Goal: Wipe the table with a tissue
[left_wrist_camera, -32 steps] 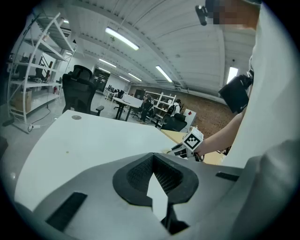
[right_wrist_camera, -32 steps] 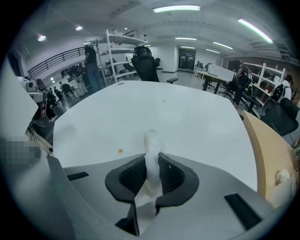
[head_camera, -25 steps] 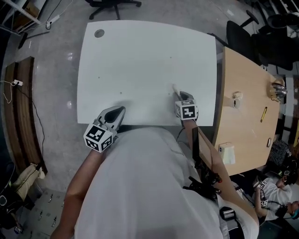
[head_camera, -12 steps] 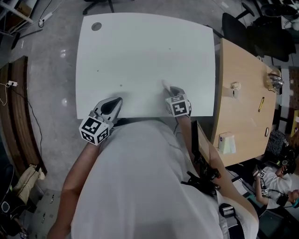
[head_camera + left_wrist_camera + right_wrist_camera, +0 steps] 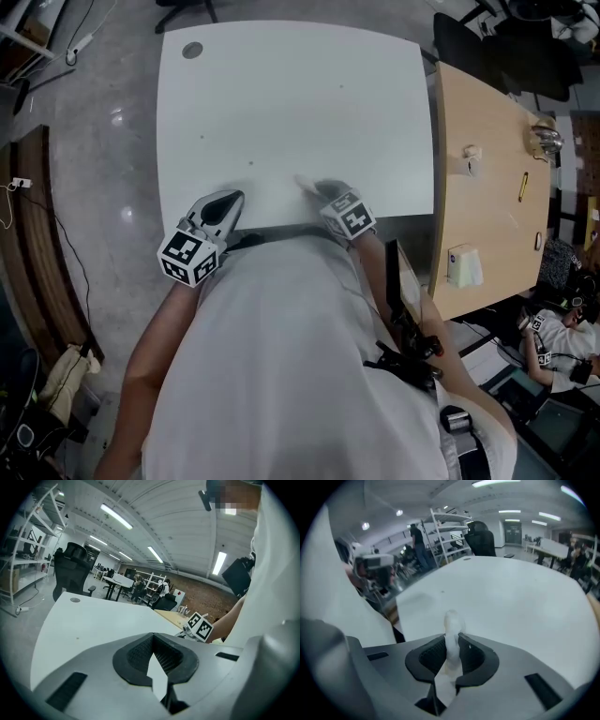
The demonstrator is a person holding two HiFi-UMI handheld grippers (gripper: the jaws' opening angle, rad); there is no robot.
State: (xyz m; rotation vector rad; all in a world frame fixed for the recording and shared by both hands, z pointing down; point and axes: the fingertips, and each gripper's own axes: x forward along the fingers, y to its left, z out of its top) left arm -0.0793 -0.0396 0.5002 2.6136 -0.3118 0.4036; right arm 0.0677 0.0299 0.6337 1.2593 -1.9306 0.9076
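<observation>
The white table point(image 5: 281, 103) fills the head view. My right gripper point(image 5: 319, 190) is near the table's front edge, a little right of the middle, pointing steeply down. It is shut on a crumpled white tissue point(image 5: 305, 182), which touches the tabletop. In the right gripper view the tissue point(image 5: 451, 625) stands pinched between the dark pads and sticks out past the tips. My left gripper point(image 5: 228, 202) hovers at the front edge to the left. Its jaws point(image 5: 153, 637) meet at the tips with nothing between them. The right gripper's marker cube point(image 5: 200, 626) shows in the left gripper view.
A wooden table point(image 5: 487, 187) abuts the right side and carries a white box point(image 5: 464, 265) and small items. A grey grommet point(image 5: 192, 50) sits in the white table's far left corner. Office chairs point(image 5: 469, 47) stand beyond the far edge. A person point(image 5: 562, 328) sits at the lower right.
My right gripper has slid left along the table's front edge, dragging the tissue over the surface. The left gripper has shifted only slightly.
</observation>
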